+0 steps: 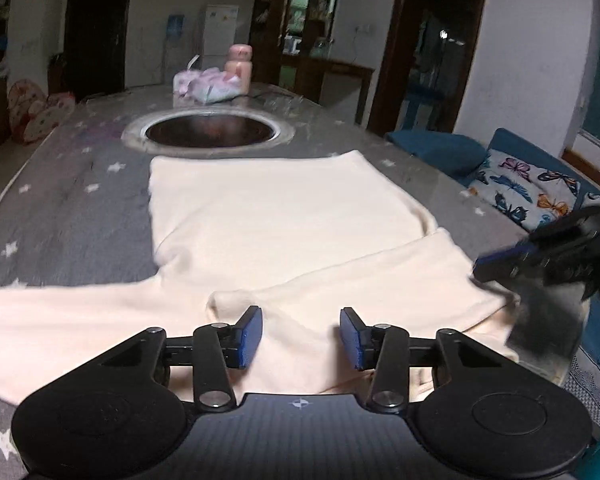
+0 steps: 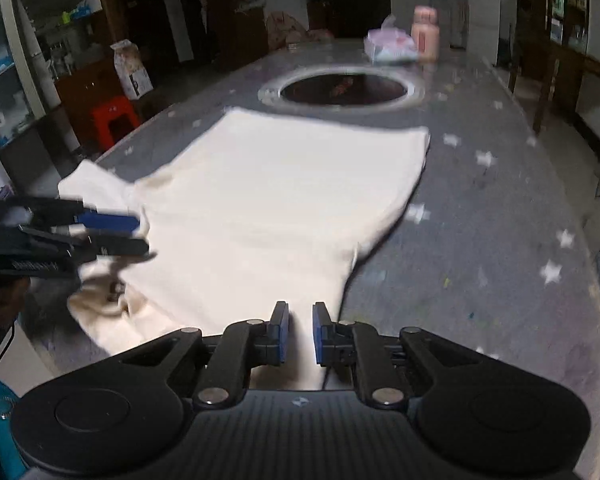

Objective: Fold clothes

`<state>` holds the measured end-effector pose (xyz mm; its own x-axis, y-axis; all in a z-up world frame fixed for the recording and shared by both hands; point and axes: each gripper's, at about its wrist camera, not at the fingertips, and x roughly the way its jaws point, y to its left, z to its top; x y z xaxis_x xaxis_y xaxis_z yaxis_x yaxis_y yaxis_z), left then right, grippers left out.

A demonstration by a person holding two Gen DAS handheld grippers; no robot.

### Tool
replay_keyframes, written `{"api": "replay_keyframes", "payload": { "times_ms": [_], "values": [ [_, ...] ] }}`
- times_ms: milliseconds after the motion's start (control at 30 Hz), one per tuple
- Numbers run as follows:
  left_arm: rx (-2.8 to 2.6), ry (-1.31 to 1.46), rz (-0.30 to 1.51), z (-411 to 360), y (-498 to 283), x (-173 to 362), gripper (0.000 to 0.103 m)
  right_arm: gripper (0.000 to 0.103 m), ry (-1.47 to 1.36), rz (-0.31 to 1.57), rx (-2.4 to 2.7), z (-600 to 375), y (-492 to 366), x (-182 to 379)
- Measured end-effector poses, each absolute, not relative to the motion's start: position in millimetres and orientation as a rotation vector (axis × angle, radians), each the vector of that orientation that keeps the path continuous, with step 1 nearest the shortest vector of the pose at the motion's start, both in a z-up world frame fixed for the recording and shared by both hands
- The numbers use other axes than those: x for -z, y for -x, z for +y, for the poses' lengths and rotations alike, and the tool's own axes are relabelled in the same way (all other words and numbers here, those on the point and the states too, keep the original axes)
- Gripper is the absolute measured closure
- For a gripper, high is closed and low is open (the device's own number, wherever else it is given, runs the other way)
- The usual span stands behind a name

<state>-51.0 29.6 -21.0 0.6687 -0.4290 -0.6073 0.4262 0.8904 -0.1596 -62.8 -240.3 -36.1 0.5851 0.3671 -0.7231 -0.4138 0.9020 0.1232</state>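
On the starred desk (image 1: 72, 208), a cream T-shirt (image 1: 276, 216) is lying flat. At six o'clock, the left gripper (image 1: 301, 336) fingers are hovering spread above its folded sleeve; the right gripper (image 2: 301, 332) is pinching fabric, probably for folding.

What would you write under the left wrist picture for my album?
Left claw open above a cream garment on the starry grey table.
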Motion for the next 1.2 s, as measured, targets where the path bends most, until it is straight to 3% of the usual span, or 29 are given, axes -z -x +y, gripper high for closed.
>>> {"api": "replay_keyframes", "payload": {
  "times_ms": [133,200,433,500,600,967,1200],
  "values": [
    [0.472,0.0,0.689,29.2,48.1,20.4,0.059,0.084,0.072,0.787,-0.447,-234.0,45.1,29.8],
    [0.469,0.002,0.69,29.0,46.6,21.0,0.058,0.075,0.095,0.793,-0.397,-228.4,37.8,35.0],
    [0.475,-0.009,0.688,26.5,41.8,21.2,0.057,0.076,0.012,0.822,-0.347,-235.5,22.0,50.3],
    [0.474,0.001,0.692,26.5,38.0,21.1,0.057,0.085,0.01,0.818,-0.341,-237.0,19.3,52.2],
    [0.475,0.014,0.697,25.8,32.1,21.3,0.057,0.088,0.01,0.804,-0.324,-238.7,16.0,53.0],
    [0.451,0.025,0.718,13.7,-2.7,18.3,0.057,0.087,0.013,0.788,-0.285,-244.9,-23.1,55.0],
    [0.37,0.077,0.684,42.6,21.1,1.5,0.054,0.083,0.09,0.74,-0.354,-232.4,-12.9,33.0]
  ]
}}
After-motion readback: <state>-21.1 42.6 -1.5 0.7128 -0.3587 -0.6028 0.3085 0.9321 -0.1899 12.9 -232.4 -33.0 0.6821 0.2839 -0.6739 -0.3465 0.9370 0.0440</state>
